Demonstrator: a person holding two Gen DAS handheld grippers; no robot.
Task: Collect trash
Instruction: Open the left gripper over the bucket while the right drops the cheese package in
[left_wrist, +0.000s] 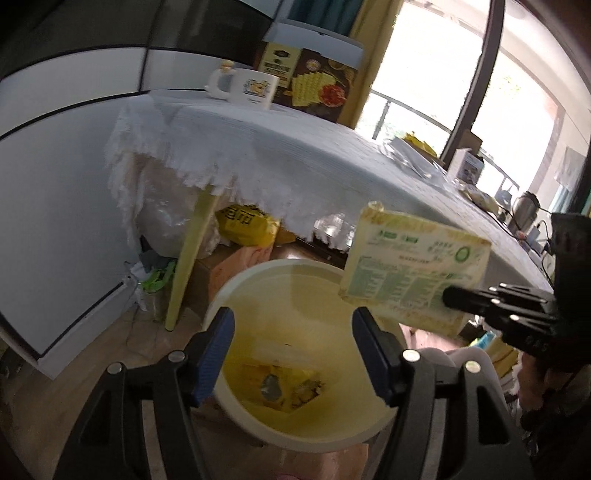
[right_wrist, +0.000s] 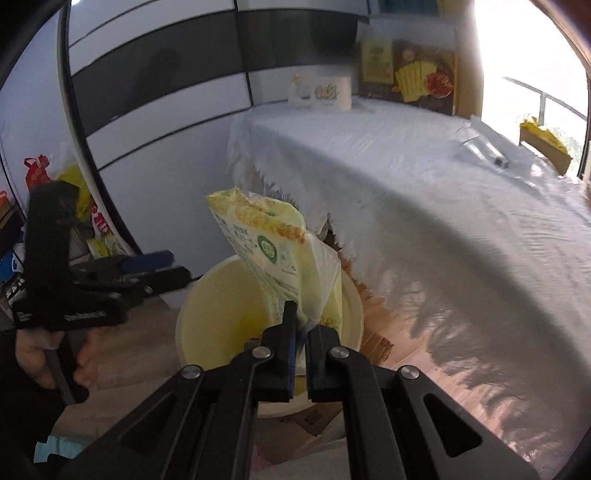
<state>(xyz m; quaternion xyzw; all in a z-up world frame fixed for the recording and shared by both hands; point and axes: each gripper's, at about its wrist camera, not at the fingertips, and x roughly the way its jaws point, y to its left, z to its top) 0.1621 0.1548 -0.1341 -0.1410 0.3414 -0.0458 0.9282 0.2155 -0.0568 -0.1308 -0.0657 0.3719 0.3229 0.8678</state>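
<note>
A pale yellow bin (left_wrist: 332, 432) stands on the floor beside the table, with yellow wrappers (left_wrist: 284, 384) at its bottom. My right gripper (right_wrist: 302, 325) is shut on a yellow-green food packet (right_wrist: 266, 251) and holds it over the bin's rim (right_wrist: 192, 306). In the left wrist view the packet (left_wrist: 413, 266) hangs above the bin's right side, pinched by the right gripper (left_wrist: 448, 297). My left gripper (left_wrist: 291, 350) is open and empty just above the bin; in the right wrist view it (right_wrist: 162, 267) is left of the bin.
A table under a white lace cloth (left_wrist: 295, 162) stands behind the bin, carrying a white mug (left_wrist: 251, 88), a snack box (left_wrist: 317, 85) and clear packaging (left_wrist: 410, 155). Bags and boxes (left_wrist: 243, 225) lie under the table. A white cabinet (left_wrist: 55, 192) is at left.
</note>
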